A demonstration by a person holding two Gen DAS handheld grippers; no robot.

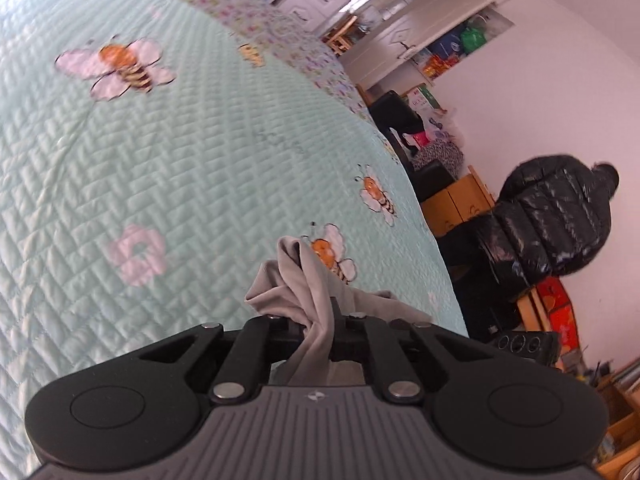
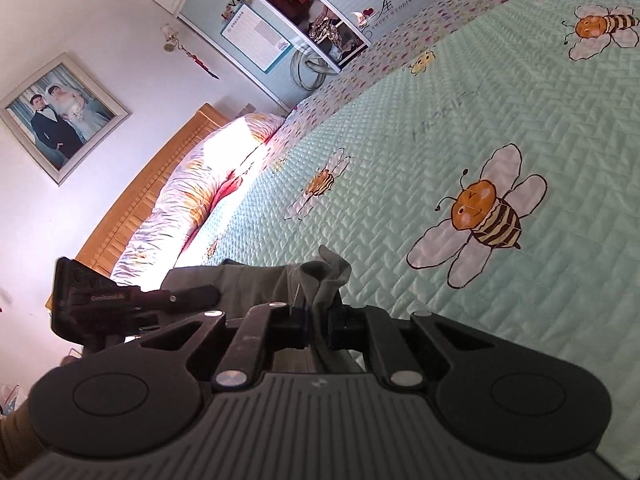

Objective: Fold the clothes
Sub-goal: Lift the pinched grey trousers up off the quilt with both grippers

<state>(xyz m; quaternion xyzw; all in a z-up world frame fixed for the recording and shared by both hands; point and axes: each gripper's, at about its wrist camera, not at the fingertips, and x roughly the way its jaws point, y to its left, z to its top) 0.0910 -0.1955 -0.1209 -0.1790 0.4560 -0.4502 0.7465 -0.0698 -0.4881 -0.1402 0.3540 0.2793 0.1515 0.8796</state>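
Observation:
A grey garment (image 1: 300, 280) is bunched between the jaws of my left gripper (image 1: 318, 322), which is shut on it and holds it above the mint quilted bedspread (image 1: 160, 160). In the right wrist view the same grey garment (image 2: 328, 276) is pinched by my right gripper (image 2: 316, 326), also shut on a fold of it. The cloth stretches leftward from there to the left gripper (image 2: 120, 304), seen at the frame's left side. Both views are strongly rolled.
The bedspread (image 2: 480, 120) carries bee and flower prints. A wooden headboard (image 2: 132, 208) and patterned pillows (image 2: 200, 192) lie at one end. Beside the bed stand a black puffer jacket (image 1: 552, 216), dark chairs (image 1: 396, 116), wooden furniture and white cupboards (image 1: 400, 32).

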